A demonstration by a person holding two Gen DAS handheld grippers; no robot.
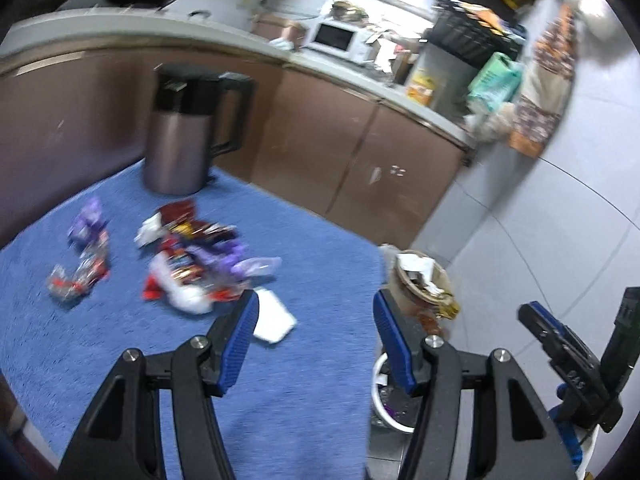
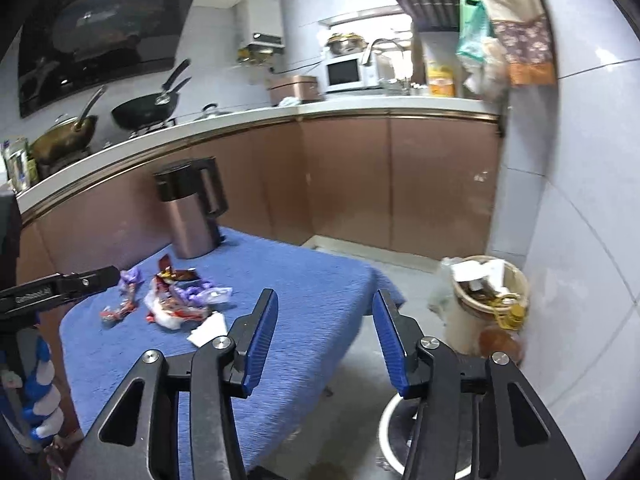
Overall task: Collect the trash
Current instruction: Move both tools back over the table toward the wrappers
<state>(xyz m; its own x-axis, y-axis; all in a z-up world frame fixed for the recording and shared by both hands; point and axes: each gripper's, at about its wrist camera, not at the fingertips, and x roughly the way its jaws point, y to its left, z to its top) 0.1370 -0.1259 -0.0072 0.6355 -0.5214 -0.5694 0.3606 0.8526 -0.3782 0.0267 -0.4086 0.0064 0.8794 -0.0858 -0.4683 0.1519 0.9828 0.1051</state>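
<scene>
Crumpled snack wrappers [image 1: 196,264] in red, purple and white lie heaped on a blue cloth-covered table [image 1: 312,400], with a smaller clump [image 1: 80,264] to their left and a white paper [image 1: 274,316] at the near side. My left gripper [image 1: 316,300] hovers open over the table's right edge, nothing between its blue pads. In the right wrist view the wrappers [image 2: 176,300] sit left of my right gripper [image 2: 326,296], which is open and empty above the table corner. A white-rimmed bin [image 2: 390,432] stands on the floor below it.
A brown kettle [image 1: 180,140] with a black lid stands at the table's far side. A full tan waste basket [image 2: 488,292] and a bottle stand by the tiled wall. Brown cabinets and a counter with pans and a microwave [image 2: 348,74] run behind.
</scene>
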